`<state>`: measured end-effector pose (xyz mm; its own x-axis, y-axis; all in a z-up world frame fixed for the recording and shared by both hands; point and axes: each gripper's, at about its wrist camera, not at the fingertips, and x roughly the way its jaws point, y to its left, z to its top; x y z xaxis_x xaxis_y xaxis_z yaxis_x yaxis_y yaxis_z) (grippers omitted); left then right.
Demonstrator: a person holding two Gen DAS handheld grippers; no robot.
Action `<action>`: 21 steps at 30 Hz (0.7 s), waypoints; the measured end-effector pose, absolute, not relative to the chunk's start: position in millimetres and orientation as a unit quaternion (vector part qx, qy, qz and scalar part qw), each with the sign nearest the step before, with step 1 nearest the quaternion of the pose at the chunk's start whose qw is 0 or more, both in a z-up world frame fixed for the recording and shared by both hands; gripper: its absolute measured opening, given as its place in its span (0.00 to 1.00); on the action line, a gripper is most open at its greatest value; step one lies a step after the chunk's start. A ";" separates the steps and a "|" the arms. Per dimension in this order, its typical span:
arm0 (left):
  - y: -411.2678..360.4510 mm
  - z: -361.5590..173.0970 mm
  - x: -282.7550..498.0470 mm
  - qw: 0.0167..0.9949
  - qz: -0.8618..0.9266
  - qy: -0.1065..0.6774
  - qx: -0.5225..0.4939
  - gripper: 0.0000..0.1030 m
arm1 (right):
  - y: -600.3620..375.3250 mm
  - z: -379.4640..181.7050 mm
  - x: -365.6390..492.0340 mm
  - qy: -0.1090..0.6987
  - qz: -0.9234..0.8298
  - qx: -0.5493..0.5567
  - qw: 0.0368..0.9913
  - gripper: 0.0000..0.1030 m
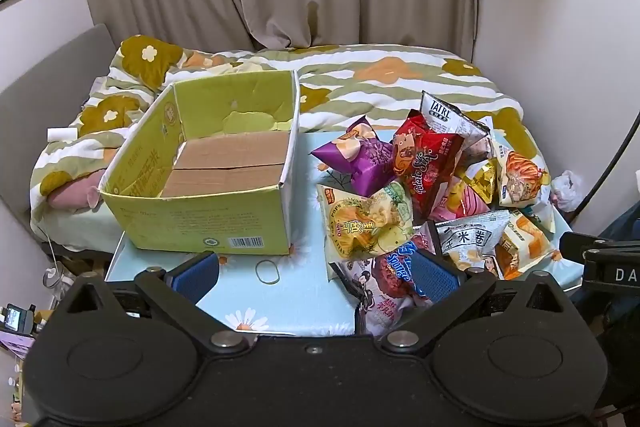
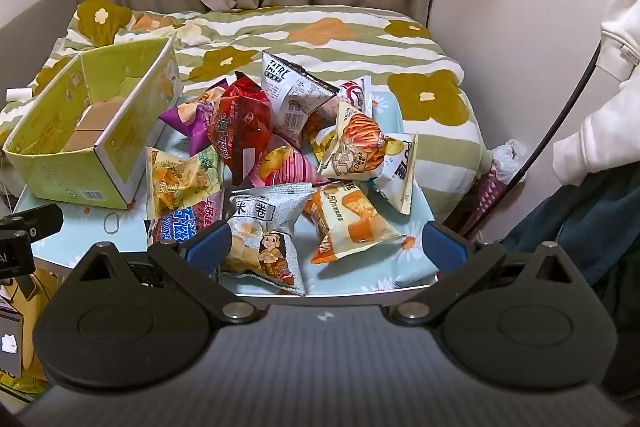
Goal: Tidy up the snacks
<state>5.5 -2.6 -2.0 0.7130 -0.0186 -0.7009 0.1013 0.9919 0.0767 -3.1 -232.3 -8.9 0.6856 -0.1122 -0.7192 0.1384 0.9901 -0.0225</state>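
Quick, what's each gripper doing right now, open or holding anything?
Left gripper: open wide, holding nothing, above the table near the box.
Right gripper: open wide, holding nothing, snack bags lying loose between its fingers.

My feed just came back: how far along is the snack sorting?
Nothing looks done: the green cardboard box shows only its bare bottom. Nothing is in hand: the left gripper and right gripper are open. Left: the whole pile of crinkly snack bags on the light blue flowered table.

Both wrist views look down from the desk's (image 1: 160, 259) near edge, sharing the green cardboard box (image 1: 208, 223) and snack pile (image 2: 280, 147).
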 end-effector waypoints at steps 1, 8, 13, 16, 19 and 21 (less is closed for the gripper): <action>-2.3 -2.1 5.4 0.924 -0.033 0.378 0.054 1.00 | -232.6 -9.2 -3.4 0.390 -0.068 0.017 0.918 1.00; -2.1 -1.3 5.9 0.923 -0.035 0.380 0.049 1.00 | -230.7 -7.0 -2.6 0.390 -0.066 0.013 0.918 1.00; -2.9 -1.3 6.4 0.922 -0.032 0.382 0.050 1.00 | -230.6 -6.3 -2.9 0.389 -0.067 0.014 0.919 1.00; -3.0 -0.9 7.0 0.922 -0.032 0.382 0.051 1.00 | -230.8 -6.2 -2.8 0.390 -0.067 0.014 0.918 1.00; -3.4 -1.4 8.1 0.921 -0.034 0.385 0.052 1.00 | -231.1 -6.6 -2.6 0.390 -0.067 0.014 0.918 1.00; -3.7 -1.6 8.7 0.921 -0.035 0.385 0.053 1.00 | -230.3 -6.6 -3.1 0.390 -0.066 0.014 0.918 1.00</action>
<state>8.7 -3.7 -1.6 0.7005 -0.0232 -0.7133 0.1056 0.9918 0.0714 -3.1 -230.3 -6.6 0.6866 -0.1107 -0.7186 0.1326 0.9908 -0.0259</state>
